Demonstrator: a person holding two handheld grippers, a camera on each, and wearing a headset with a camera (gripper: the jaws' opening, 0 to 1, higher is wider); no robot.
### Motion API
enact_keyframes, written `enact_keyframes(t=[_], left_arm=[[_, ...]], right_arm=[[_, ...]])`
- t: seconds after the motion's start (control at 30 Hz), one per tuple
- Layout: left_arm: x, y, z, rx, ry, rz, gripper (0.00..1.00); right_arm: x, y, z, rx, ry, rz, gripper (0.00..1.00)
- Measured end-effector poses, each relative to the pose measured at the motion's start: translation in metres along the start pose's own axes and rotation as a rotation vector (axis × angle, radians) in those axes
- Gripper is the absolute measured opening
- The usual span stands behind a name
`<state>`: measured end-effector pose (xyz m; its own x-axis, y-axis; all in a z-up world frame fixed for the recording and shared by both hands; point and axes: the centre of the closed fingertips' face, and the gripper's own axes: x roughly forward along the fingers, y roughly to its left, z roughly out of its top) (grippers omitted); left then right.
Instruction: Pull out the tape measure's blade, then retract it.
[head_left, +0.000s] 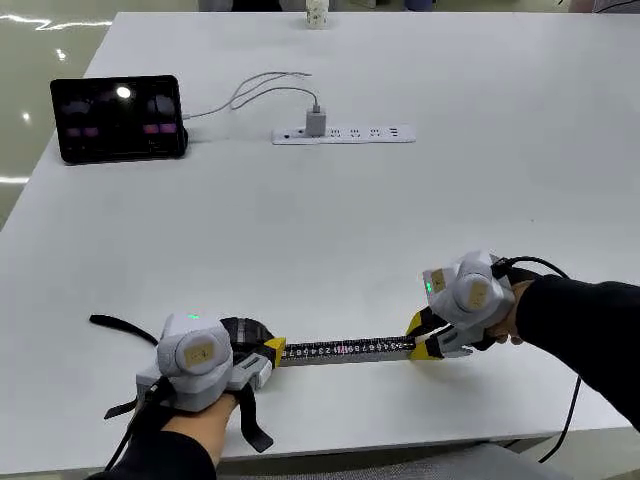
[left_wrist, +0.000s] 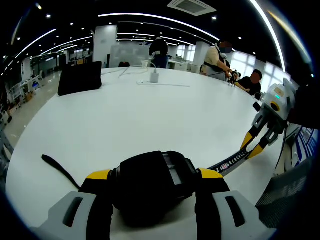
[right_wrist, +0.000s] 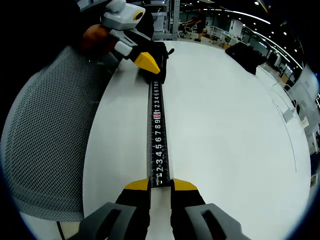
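Item: tape measure case (head_left: 247, 333), black, on the white table (head_left: 350, 220) near its front edge. It sits between the yellow-tipped jaws of the left gripper (head_left: 262, 355), which are clamped against its two sides.

Blade (head_left: 345, 349): drawn out straight, numbered face up, running from the tape measure case to the right gripper (head_left: 416, 338).

Right gripper: jaws pinched together on the blade's free end.

Strap (head_left: 120, 325): black, trailing from the case to the left across the table.

Tablet (head_left: 118, 117): far left of the table, well apart.

Power strip (head_left: 345, 133): mid-table, beyond the grippers, with a white charger (head_left: 315, 122) plugged in.
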<state>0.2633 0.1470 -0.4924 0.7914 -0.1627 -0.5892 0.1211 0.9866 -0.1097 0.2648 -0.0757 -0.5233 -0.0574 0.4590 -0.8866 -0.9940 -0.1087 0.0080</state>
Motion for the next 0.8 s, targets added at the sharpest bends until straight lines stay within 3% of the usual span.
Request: enact_keyframes(t=[0.8], left_arm=[[-0.0002, -0.0002, 0.0001, 0.000, -0.001, 0.000, 0.62]], right_arm=[[0.0051, -0.0003, 0.0088, 0.023, -0.007, -0.011, 0.12]])
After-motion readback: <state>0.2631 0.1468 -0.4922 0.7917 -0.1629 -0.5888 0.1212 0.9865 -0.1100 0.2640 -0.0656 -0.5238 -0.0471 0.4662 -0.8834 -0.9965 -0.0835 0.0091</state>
